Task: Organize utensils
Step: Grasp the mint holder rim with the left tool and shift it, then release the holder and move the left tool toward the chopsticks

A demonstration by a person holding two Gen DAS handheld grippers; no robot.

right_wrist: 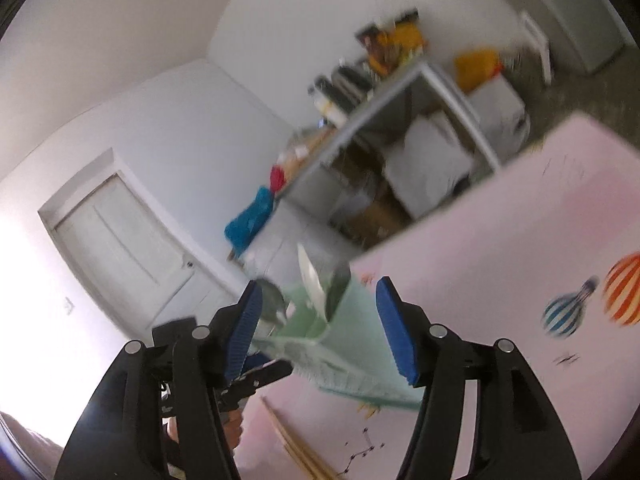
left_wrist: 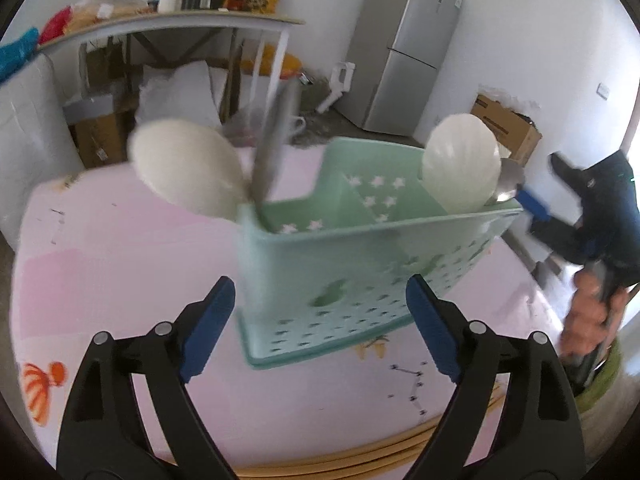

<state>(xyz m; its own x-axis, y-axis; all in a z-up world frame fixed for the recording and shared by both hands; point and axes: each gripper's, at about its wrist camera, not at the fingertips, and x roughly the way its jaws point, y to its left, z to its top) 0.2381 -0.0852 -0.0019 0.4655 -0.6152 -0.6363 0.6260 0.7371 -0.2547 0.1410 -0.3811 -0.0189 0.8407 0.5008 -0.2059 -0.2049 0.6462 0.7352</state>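
A mint-green utensil caddy (left_wrist: 352, 264) with star cut-outs stands on the pink table cover (left_wrist: 120, 272). A white rice paddle (left_wrist: 188, 168) and a grey metal utensil (left_wrist: 276, 140) stick out of its left compartment. Another white paddle (left_wrist: 460, 164) and a metal spoon (left_wrist: 510, 184) stand in its right compartment. My left gripper (left_wrist: 320, 328) is open and empty, just in front of the caddy. My right gripper (right_wrist: 320, 320) is open and empty, above the caddy (right_wrist: 360, 344); it also shows at the right edge of the left wrist view (left_wrist: 532, 204). Wooden chopsticks (left_wrist: 360, 456) lie at the table's near edge.
A cluttered white table (left_wrist: 180, 24) with bottles and bags stands behind, boxes and white bags beneath it. A grey fridge (left_wrist: 404, 48) and a cardboard box (left_wrist: 508, 128) stand at the back right. A white door (right_wrist: 120, 248) shows in the right wrist view.
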